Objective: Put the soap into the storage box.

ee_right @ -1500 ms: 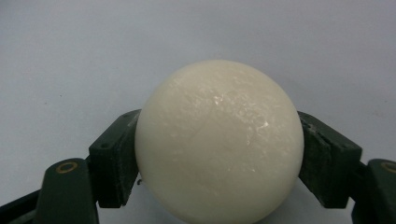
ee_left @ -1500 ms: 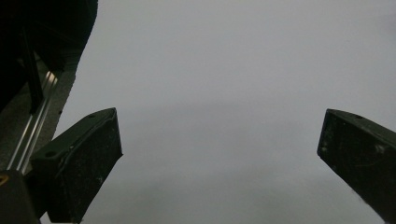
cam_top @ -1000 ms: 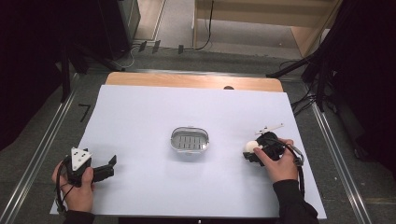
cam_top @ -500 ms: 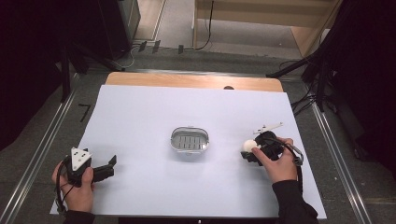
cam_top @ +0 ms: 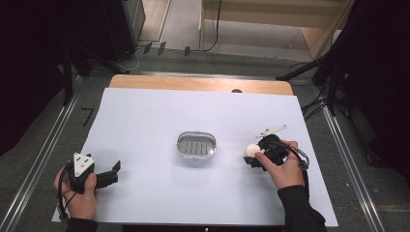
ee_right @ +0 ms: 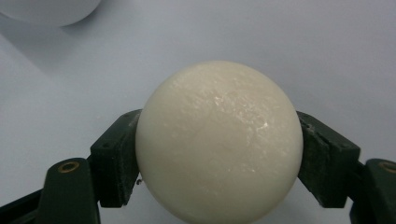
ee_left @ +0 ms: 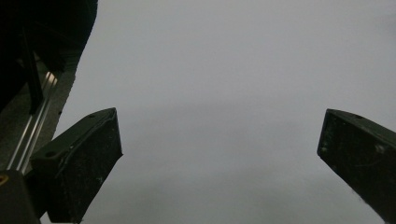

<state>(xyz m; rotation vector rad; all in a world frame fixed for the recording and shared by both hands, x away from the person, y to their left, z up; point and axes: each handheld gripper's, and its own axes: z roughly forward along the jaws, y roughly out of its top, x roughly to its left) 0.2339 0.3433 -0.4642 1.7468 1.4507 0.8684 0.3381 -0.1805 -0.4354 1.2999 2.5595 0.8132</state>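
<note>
right hand-held gripper (cam_top: 255, 155): clamped on white ball (ee_right: 218, 140), toward bench (cam_top: 145, 121) right edge | left hand-held gripper (cam_top: 116, 171): jaws apart, near-left corner | metal dish (cam_top: 196, 146): mid-bench, seemingly empty

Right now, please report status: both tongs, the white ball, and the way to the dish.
Right tongs shut on white ball. Left tongs open, empty, low over the sheet. Metal dish mid-table, path looks clear.

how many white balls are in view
1. The white ball is clamped in the jaws of the right gripper, to the right of the metal dish at the middle of the table. None lies in the dish.
</note>
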